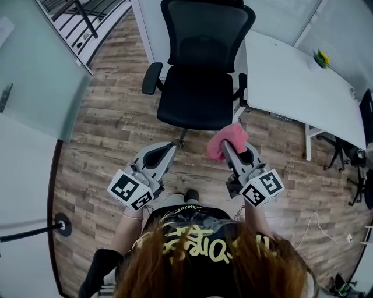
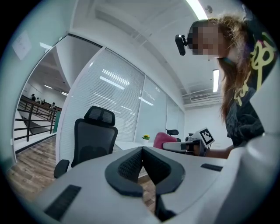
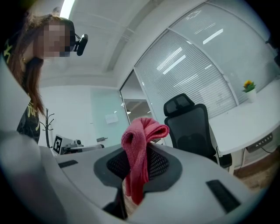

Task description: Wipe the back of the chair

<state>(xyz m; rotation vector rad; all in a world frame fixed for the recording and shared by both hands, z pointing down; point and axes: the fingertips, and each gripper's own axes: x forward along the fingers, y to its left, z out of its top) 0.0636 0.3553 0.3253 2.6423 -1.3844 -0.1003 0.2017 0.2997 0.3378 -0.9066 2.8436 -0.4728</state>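
Brightness: bright, even office light across all three views.
Source: ceiling strip light (image 2: 196, 9) blazing white overhead.
Glare: pale streaks across the glass wall (image 2: 116, 81).
Shadows: soft and faint on the wood floor (image 1: 116, 134).
Edges: heavy fisheye bend, with dark corners in both gripper views.
Focus: chair (image 1: 201, 87) crisp; pink cloth (image 3: 140, 153), close to the lens, slightly soft.

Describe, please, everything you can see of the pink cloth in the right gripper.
The pink cloth is a soft rag with a looped weave, like microfibre, bunched and folded over itself. The right gripper is shut on its middle: a rounded fold bulges past the jaw tips and a narrower tail hangs down between the jaws. From the head view it is a crumpled lump at the gripper's tip, held in the air short of the black chair, touching only the jaws.
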